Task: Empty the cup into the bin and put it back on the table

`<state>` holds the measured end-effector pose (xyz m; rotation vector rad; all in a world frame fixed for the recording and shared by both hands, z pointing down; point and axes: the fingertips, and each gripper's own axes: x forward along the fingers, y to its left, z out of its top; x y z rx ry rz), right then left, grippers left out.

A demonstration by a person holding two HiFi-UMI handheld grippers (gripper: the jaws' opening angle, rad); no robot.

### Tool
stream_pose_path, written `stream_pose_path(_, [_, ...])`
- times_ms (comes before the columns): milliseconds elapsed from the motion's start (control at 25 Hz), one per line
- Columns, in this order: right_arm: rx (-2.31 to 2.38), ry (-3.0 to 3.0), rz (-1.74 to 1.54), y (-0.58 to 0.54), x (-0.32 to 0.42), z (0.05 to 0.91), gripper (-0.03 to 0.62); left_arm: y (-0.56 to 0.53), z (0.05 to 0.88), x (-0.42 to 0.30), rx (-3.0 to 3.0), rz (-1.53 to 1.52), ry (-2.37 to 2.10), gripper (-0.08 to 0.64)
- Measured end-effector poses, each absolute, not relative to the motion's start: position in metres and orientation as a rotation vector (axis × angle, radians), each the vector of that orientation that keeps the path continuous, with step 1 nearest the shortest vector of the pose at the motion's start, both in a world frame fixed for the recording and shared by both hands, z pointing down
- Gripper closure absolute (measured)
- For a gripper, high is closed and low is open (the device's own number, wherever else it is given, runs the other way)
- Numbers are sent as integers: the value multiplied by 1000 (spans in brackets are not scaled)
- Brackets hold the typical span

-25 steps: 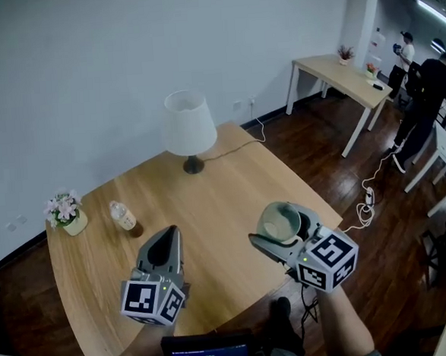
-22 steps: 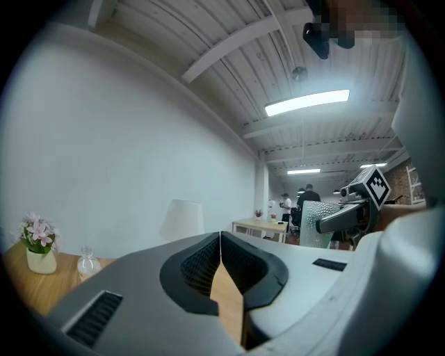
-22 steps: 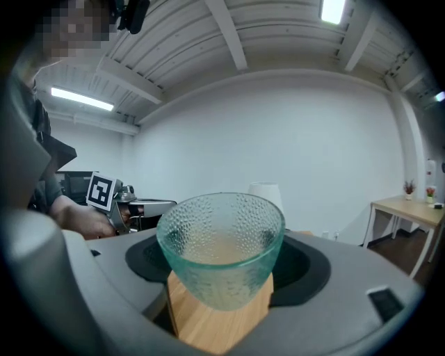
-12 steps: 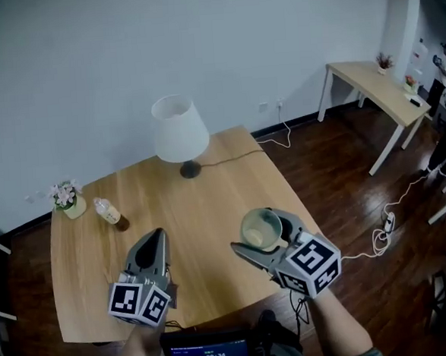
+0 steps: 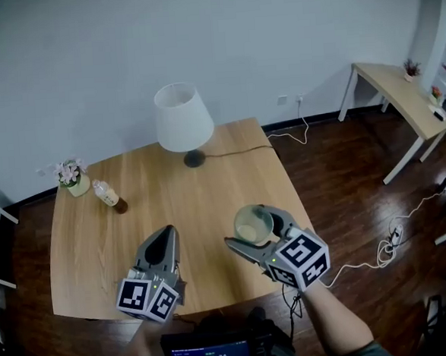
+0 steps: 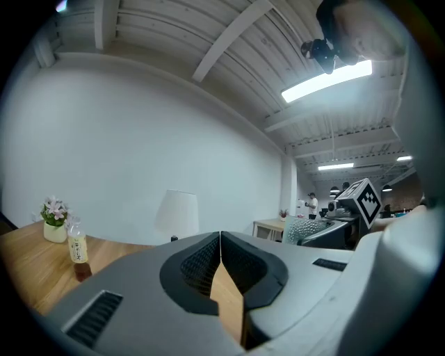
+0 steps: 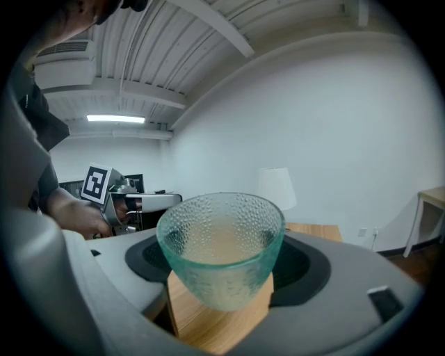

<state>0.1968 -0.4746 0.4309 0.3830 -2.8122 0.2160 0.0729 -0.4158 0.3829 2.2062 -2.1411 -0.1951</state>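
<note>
Nearest the person, the left tool [image 5: 165, 242] is clenched on nothing, its two dark pads pressed together, and it points level across the desk [image 5: 202, 205]. Just to its right, the right tool [image 5: 258, 226] grasps the cup [image 7: 221, 250], a dimpled, greenish glass, with one jaw on either side of its lower wall. The cup stands upright, with its long axis vertical and its mouth facing up, over the near right part of the desk. I cannot tell whether its base touches the wood. Farther back on the left, a small bottle [image 5: 108, 195] stands beside a flower pot [image 5: 74, 178]. A white-shaded lamp [image 5: 182, 119] stands at the far edge.
</note>
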Motion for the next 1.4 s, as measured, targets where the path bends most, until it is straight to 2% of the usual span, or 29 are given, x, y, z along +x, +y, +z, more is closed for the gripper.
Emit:
stream_pose_path(720, [481, -2675, 216, -514, 138, 523, 196, -468, 462, 36, 2166, -108, -1995, 558])
stream_pose_path(1400, [396, -2633, 256, -547, 115, 616, 196, -512, 550, 27, 2028, 33, -1964, 558])
